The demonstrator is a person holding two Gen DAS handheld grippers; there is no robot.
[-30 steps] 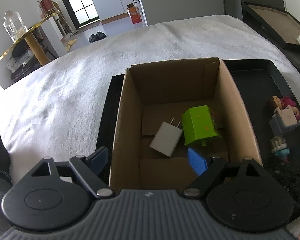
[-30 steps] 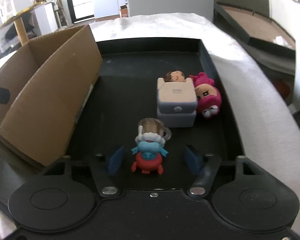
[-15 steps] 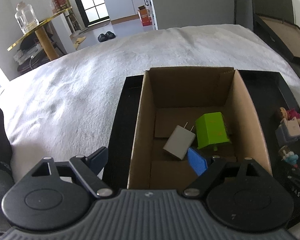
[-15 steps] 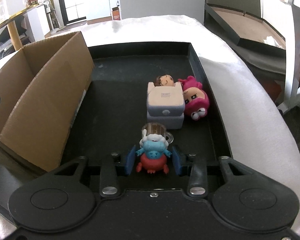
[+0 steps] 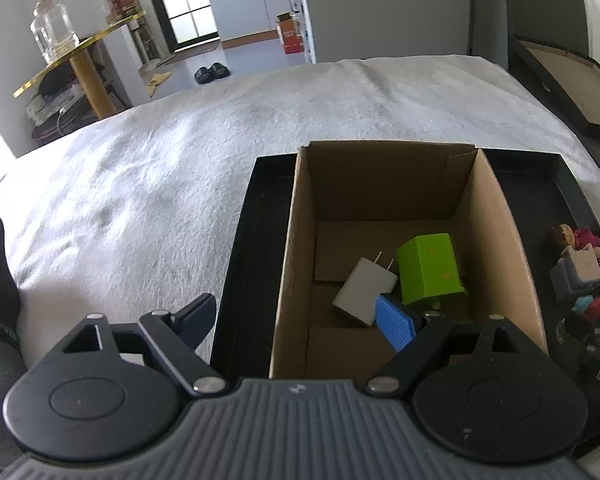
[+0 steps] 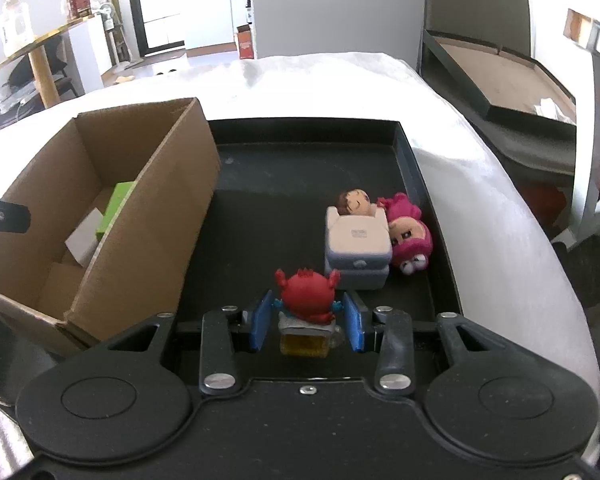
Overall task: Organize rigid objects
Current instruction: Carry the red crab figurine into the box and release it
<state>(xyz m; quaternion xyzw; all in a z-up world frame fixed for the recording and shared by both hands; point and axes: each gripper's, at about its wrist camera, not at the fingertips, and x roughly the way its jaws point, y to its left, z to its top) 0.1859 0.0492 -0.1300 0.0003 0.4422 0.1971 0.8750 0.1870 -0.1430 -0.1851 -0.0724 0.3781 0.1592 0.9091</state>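
Gripping the red crab figurine (image 6: 307, 295) between its two blue pads (image 6: 261, 319), our right tool (image 6: 306, 320) has the toy tipped forward, red body away from us, its yellowish mug-like base (image 6: 305, 344) nearest the camera. We hold it over the near part of the black tray (image 6: 284, 168), the pads pressed against both of its sides.

Just beyond it on the tray we see the grey-white boxy toy (image 6: 358, 246) with a brown-haired head (image 6: 354, 202) poking out at its far end, and the pink figurine (image 6: 408, 236) lying touching its right side.

On the left part of the tray stands the open cardboard box (image 6: 156, 216). Through the left wrist camera we look down into it (image 5: 384, 184): a white wall charger (image 5: 364, 290) lies on the floor with its prongs pointing away, and a lime-green block (image 5: 430, 268) sits just beside it on the right, the two touching or nearly so.

Our left tool (image 5: 300, 314) hovers with fingers spread wide and nothing between them, one blue pad (image 5: 394, 322) over the box's interior, the other finger (image 5: 194, 314) outside, over the white bed cover (image 5: 140, 200). The tray rests on that cover.
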